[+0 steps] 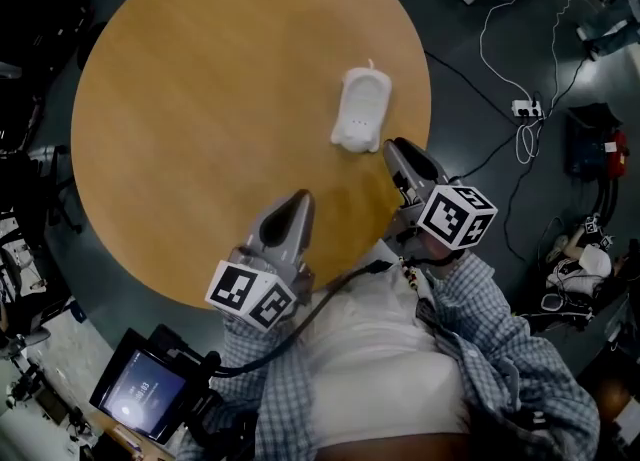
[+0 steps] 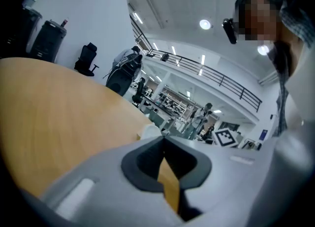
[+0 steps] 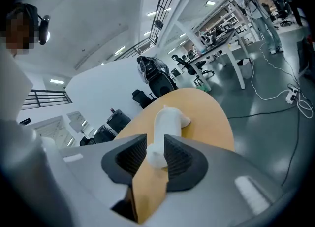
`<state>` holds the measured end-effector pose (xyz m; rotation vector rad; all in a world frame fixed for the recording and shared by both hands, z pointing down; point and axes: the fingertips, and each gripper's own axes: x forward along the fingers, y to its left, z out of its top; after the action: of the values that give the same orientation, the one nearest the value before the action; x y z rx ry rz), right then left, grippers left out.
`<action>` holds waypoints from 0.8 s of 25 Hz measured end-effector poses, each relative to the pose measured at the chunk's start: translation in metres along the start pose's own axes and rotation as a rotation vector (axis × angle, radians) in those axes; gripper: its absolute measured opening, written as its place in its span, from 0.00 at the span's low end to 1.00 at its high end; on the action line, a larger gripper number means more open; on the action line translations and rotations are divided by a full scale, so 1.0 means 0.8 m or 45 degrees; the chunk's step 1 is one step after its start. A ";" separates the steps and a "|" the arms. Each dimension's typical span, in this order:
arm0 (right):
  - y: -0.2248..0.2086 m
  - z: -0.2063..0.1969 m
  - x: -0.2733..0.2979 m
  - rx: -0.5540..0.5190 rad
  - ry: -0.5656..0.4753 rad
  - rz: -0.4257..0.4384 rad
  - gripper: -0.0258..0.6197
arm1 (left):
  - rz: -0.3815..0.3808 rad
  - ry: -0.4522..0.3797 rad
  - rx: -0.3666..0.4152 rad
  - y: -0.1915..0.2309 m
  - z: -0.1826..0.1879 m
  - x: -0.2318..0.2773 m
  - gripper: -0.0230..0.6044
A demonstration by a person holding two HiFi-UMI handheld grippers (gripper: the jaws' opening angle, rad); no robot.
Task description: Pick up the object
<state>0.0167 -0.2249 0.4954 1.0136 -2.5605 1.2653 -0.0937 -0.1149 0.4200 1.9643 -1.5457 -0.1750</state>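
Nothing picked up yet. The object (image 1: 360, 109) sits on the table (image 1: 200, 99), upper right of centre in the head view. My right gripper (image 1: 402, 157) is just below it, jaws apart, lined up on its near end but not squeezing it, I reckon. My left gripper (image 1: 296, 205) sits lower left, jaws together, empty. To do: clamp and lift.

Round wooden table (image 1: 200, 99), dark floor (image 1: 450, 29)
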 end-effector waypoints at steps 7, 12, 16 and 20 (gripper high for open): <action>-0.020 0.008 0.062 -0.016 0.106 -0.018 0.31 | 0.045 -0.017 -0.045 0.027 0.009 0.020 0.04; -0.031 0.002 0.077 0.006 0.147 -0.048 0.38 | 0.087 -0.024 -0.062 0.037 0.005 0.015 0.04; -0.035 -0.002 0.085 0.027 0.187 -0.042 0.38 | 0.106 -0.026 -0.068 0.040 0.006 0.015 0.04; -0.041 -0.005 0.090 0.017 0.234 -0.068 0.26 | 0.123 -0.024 -0.076 0.042 0.004 0.015 0.04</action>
<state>-0.0195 -0.2736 0.5469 0.9153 -2.3755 1.2977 -0.1196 -0.1308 0.4387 1.8423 -1.6250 -0.1973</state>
